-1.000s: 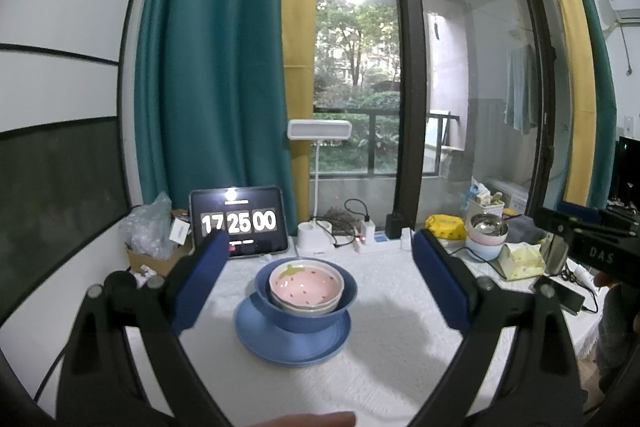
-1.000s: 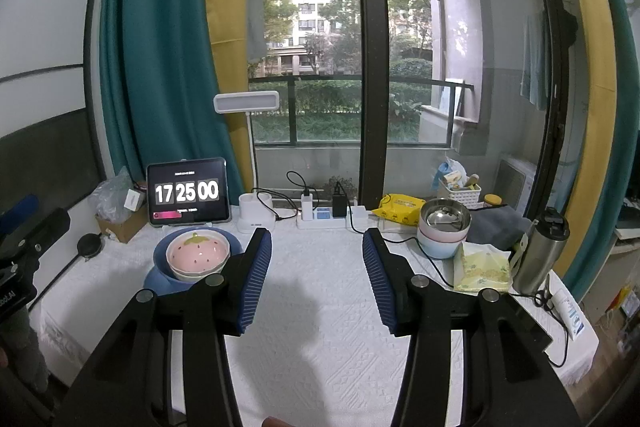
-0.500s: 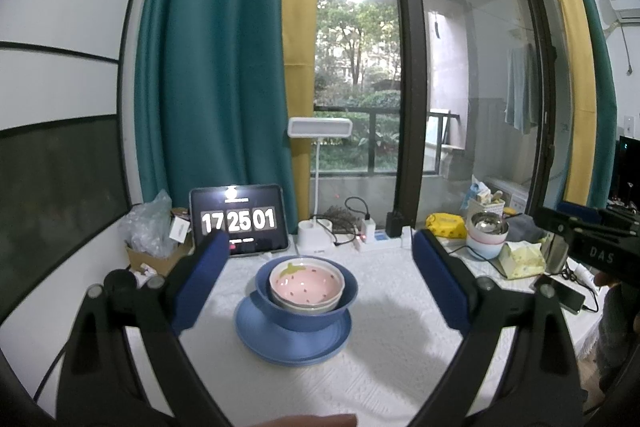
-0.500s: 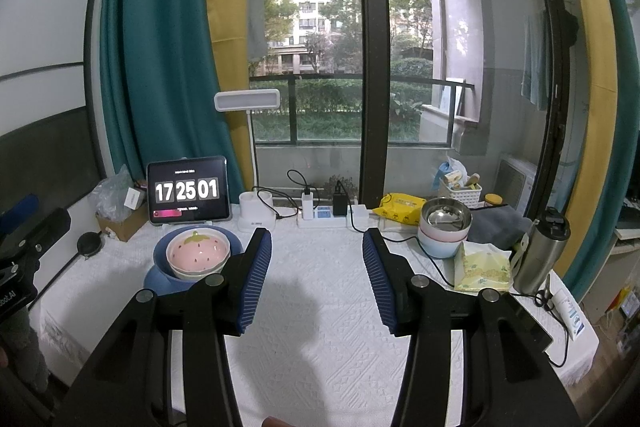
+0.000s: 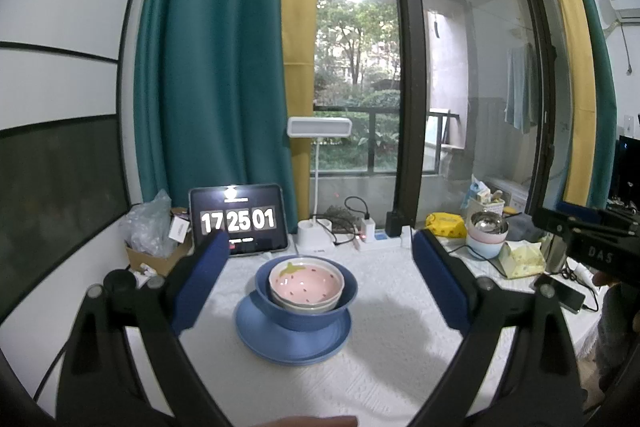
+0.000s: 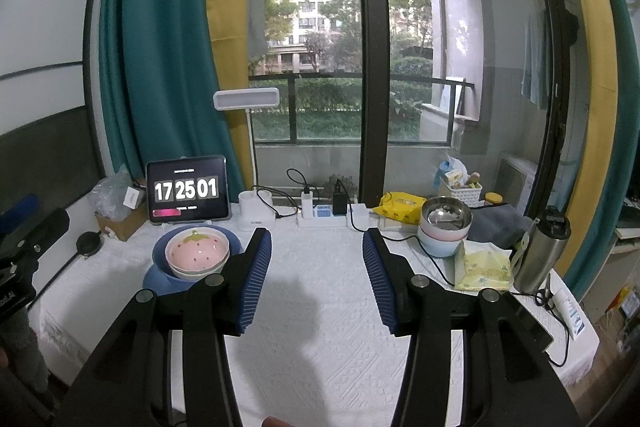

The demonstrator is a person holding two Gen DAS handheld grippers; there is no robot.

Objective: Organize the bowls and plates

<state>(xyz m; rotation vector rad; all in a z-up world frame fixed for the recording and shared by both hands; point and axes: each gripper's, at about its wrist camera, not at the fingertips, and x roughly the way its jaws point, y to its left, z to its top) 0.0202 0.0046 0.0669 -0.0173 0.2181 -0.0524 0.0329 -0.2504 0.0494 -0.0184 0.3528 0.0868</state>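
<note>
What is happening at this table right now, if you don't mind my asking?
A person holds a gripper in each hand over a white-clothed table. The left gripper and right gripper both have their jaws open and hold nothing. In front of the left one sits a stack: a pink strawberry bowl nested in a blue bowl on a blue plate. A second stack of bowls stands at the right, untouched.

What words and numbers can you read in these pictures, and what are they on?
"17 25 01": on the tablet screen.
"DAS": on the black bar of the other tongs at the right edge.
Small print on the tablet, the tube and the yellow packs: too small to read.
</note>
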